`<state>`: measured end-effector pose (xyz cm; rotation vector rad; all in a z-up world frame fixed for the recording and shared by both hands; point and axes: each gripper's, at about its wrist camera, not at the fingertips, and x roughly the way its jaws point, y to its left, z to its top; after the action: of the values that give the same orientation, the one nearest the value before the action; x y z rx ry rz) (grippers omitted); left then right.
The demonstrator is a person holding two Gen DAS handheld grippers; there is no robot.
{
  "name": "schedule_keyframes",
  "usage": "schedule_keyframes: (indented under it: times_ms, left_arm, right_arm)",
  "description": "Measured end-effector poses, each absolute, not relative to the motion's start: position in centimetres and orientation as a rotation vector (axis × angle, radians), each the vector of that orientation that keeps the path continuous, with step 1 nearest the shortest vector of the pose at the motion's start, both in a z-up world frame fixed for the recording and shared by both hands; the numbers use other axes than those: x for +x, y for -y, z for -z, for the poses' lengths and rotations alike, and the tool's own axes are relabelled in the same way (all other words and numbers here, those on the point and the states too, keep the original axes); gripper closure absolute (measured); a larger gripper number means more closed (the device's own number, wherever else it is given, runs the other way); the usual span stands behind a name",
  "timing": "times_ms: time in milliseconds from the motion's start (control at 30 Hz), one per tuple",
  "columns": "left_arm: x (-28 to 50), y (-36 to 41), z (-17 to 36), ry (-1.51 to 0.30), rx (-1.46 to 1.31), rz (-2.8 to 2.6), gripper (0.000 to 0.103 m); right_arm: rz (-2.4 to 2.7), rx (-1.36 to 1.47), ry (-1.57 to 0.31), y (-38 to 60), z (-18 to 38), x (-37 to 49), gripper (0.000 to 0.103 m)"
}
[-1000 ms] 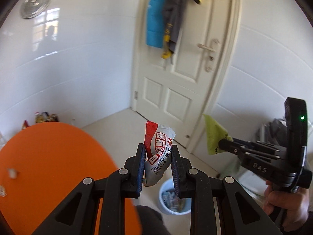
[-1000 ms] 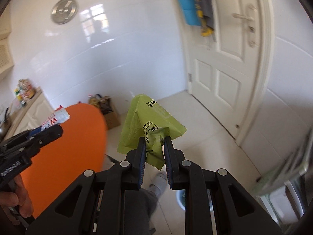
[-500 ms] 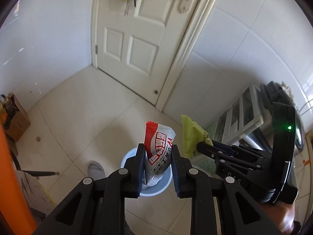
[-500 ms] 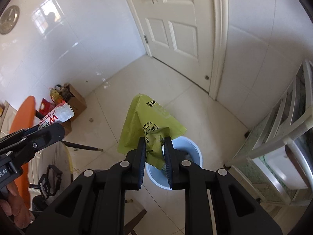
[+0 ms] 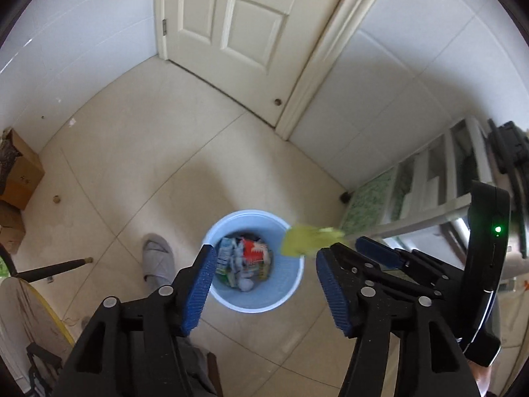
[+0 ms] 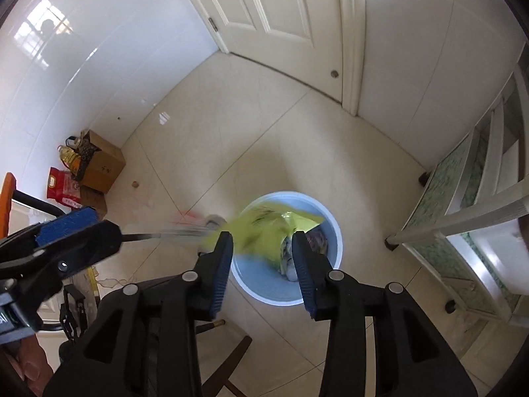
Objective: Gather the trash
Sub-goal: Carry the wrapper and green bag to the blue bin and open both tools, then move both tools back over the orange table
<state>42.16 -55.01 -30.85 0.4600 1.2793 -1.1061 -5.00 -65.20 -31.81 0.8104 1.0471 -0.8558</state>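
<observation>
A pale blue bin [image 5: 254, 261] stands on the tiled floor below both grippers; it also shows in the right wrist view [image 6: 287, 248]. My left gripper [image 5: 264, 278] is open and empty above it. The red and white wrapper [image 5: 253, 253] lies in the bin among other trash. My right gripper [image 6: 261, 254] is open; the yellow-green wrapper [image 6: 264, 228], blurred, is falling between its jaws over the bin. That wrapper also shows in the left wrist view [image 5: 307, 236] at the bin's right rim, beside the right gripper [image 5: 357, 251].
A white door [image 5: 238, 23] stands beyond the bin. Cardboard boxes [image 6: 102, 165] and bags sit by the left wall. A white shelf rack [image 6: 479, 198] is at the right. A slippered foot [image 5: 158, 258] is left of the bin. An orange table edge [image 6: 6, 198] shows far left.
Both grippers tilted down over the bin and opened. The red and white wrapper dropped into the bin; the yellow-green wrapper left the right jaws and is falling.
</observation>
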Motion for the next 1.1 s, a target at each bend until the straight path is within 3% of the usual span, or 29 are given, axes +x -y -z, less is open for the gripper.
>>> schedule_keyframes:
  times_ms: [100,167,233,433,1100]
  left_arm:
    - [42.7,58.6,30.0,-1.272,0.480,1.061,0.030]
    - [42.3,60.8,29.9,-1.251,0.489,1.027,0.024]
    - [41.3,60.6,29.3,-1.233,0.487,1.005,0.021]
    - [38.4,57.3,26.3,-1.142,0.502,0.943,0.012]
    - [31.7,35.8,11.4,-0.856,0.286,0.949,0.009]
  right_arm:
    - [0.869,0.822,-1.040,65.6,32.1,-5.1,0.039]
    - [0.890,0.824,-1.023,65.6,32.1,-5.4,0.010]
    - [0.904,0.825,-1.011,65.6,31.9,-5.6,0.000]
    - [0.932,0.808,-1.005,64.6,30.5,-5.3,0.000]
    - [0.895,0.595,-0.777,54.1,15.2,-0.6,0.000]
